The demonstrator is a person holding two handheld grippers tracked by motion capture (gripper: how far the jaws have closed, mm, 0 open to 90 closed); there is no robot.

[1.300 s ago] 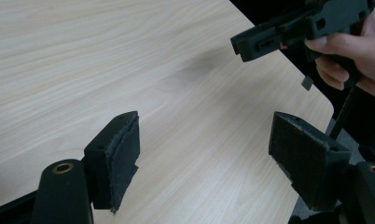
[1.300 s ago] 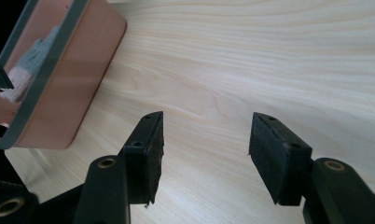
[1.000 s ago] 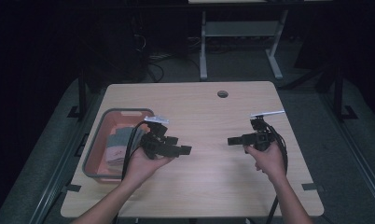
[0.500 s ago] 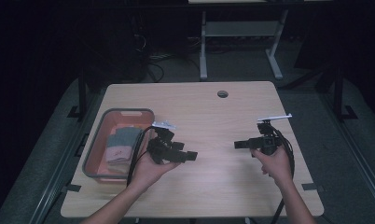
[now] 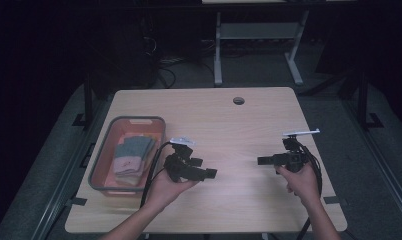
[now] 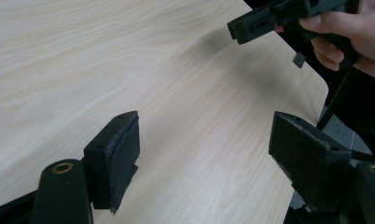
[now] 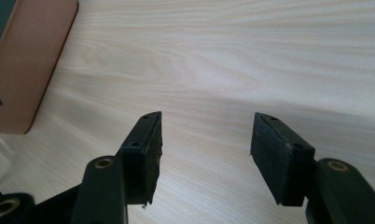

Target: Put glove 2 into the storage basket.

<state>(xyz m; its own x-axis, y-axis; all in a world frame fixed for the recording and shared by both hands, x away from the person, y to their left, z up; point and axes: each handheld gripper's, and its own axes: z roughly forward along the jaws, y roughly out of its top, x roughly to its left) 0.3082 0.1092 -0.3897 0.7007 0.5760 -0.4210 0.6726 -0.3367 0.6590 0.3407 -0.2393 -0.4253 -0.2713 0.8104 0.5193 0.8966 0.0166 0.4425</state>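
Two hands hold two claws low over a light wooden worktop [image 5: 229,125]. The left claw [image 5: 209,173] is near the middle of the worktop, just beside a grey bin [image 5: 101,162] with reddish walls. Its tips point toward the right claw [image 5: 260,160], which points back at it, and a bare strip of wood lies between them. The bin sits at the left edge of the worktop and holds folded cloths [image 5: 131,155] (grey-blue, pink and some yellow ones, stacked together). Neither claw touches the bin or the cloths. In the left gripper view, the left claw [image 6: 204,149] is spread wide with bare wood between its dark pads, and the right claw shows at the top in a hand. In the right gripper view, the right claw [image 7: 205,149] is spread apart too, holding nothing, and a corner of the bin [image 7: 31,60] shows at the top left.
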